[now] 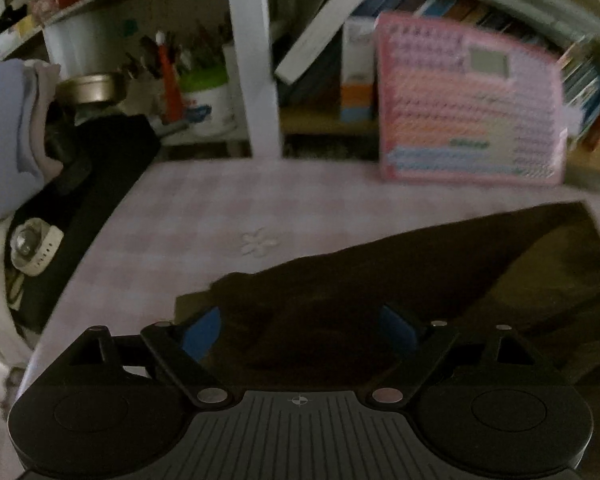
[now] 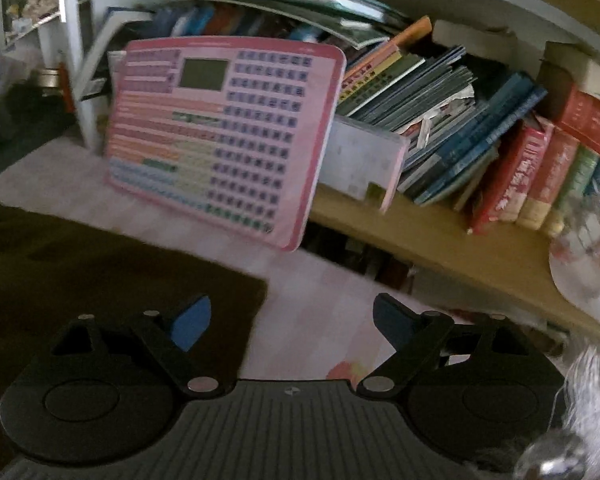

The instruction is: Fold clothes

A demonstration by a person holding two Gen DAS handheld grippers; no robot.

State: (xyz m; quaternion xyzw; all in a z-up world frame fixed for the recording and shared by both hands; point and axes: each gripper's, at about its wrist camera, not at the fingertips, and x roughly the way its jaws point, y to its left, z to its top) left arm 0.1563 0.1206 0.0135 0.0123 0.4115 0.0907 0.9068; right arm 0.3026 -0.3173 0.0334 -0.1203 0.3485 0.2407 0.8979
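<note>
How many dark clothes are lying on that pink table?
1. A dark garment lies on the pink tablecloth, under the open left claw and beside the open right claw. More may lie out of view.

Two fisheye views are given, each taken from just behind a gripper and aimed forward along its fingers, low and close over a pink checked tablecloth [image 1: 228, 216].

In the left wrist view, the left gripper [image 1: 300, 330] fills the 6 o'clock edge. A dark garment [image 1: 440, 276] is seen close, from the centre toward 4 o'clock. A pink chart [image 1: 468, 100] stands at 1 o'clock and a white post [image 1: 252, 60] at 12 o'clock.

In the right wrist view, the right gripper [image 2: 292, 328] fills the 6 o'clock edge. The garment [image 2: 100, 264] lies at 9 o'clock, the chart [image 2: 220, 140] at 11 o'clock, the post [image 2: 74, 60] at 10 o'clock and books [image 2: 480, 140] at 2 o'clock.

The cloth, garment, chart and post are shared by both views.
</note>
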